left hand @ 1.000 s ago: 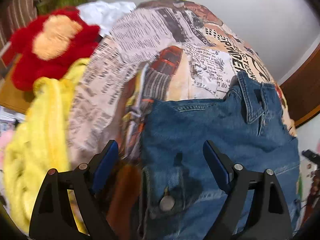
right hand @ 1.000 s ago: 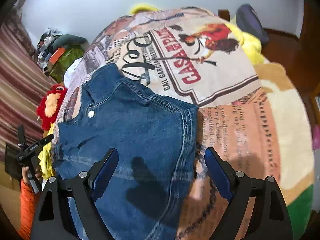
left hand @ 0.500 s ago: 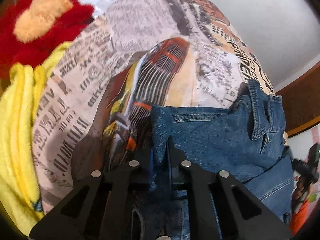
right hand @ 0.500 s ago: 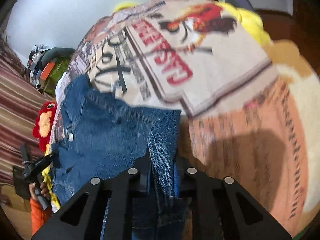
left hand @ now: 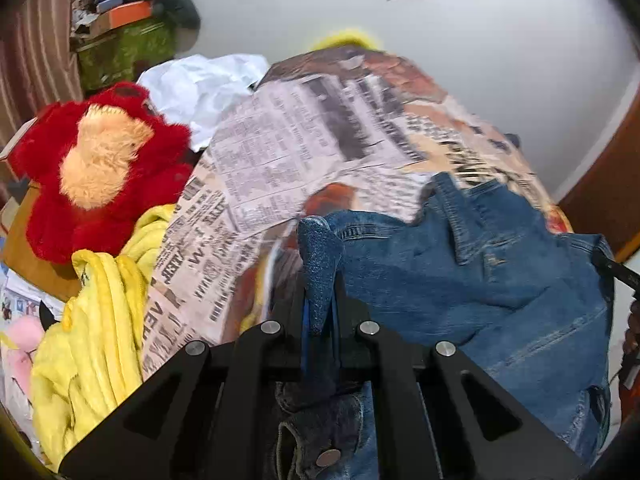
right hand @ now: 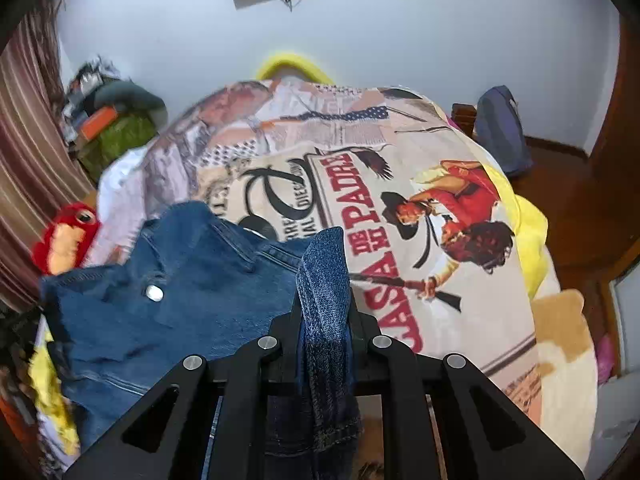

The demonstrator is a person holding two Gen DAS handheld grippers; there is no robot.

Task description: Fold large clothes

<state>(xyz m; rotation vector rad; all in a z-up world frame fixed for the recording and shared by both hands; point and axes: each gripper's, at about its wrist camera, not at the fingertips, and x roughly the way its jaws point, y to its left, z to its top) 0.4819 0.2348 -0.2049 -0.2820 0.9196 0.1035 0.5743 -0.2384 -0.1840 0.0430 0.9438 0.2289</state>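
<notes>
A blue denim jacket [left hand: 460, 276] lies on a bed under a printed blanket [left hand: 288, 152], its collar toward the far side. My left gripper [left hand: 318, 304] is shut on a pinched fold of the jacket's left edge, and the denim sticks up between its jaws. In the right wrist view the same denim jacket [right hand: 168, 288] spreads to the left, a metal button showing. My right gripper [right hand: 324, 312] is shut on a fold of the jacket's right edge, lifted off the blanket [right hand: 400, 216].
A red plush toy [left hand: 100, 172] and a yellow blanket [left hand: 96, 332] crowd the bed's left side, with white cloth [left hand: 204, 88] behind. A green box with clutter [right hand: 116, 132] stands by the striped curtain. A dark bag [right hand: 500, 128] sits on wooden furniture at the right.
Both grippers went from wide open over the jacket to shut on its left and right edges. Since then they have lifted the pinched denim, and more of the room shows.
</notes>
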